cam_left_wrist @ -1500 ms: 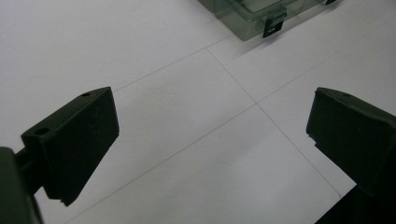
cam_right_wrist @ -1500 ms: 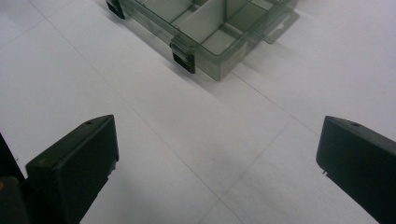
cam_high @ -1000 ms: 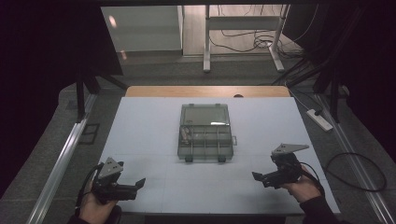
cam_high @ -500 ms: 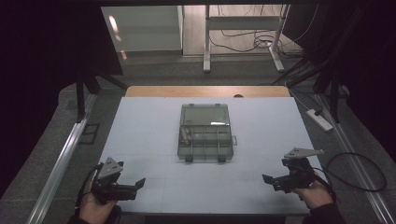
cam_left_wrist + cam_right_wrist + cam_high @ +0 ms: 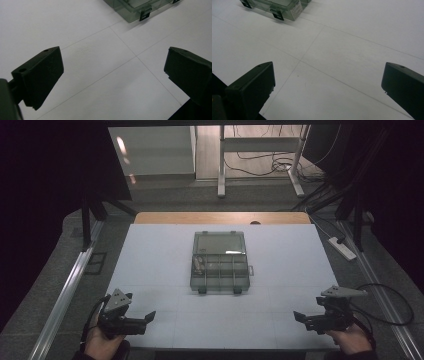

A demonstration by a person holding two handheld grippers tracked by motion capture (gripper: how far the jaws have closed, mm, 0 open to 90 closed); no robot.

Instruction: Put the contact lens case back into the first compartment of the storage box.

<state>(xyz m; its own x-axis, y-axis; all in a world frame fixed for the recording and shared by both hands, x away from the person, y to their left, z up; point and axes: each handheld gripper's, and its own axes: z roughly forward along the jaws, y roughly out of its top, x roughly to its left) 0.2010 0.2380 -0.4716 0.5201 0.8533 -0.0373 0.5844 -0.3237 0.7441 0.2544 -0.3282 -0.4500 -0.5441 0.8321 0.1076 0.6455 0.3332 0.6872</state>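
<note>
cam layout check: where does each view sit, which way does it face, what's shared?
High view: above the person's side of the table, facing forward and down at the clear box on the white table; both hands show, with the left hand-held gripper and right hand-held gripper.
Left gripper view: rides the left hand-held gripper, facing the table; open jaws.
Right gripper view: rides the right hand-held gripper, same, open jaws.
Shared: both gripper views catch the clear box's latched front edge at the top.
</note>
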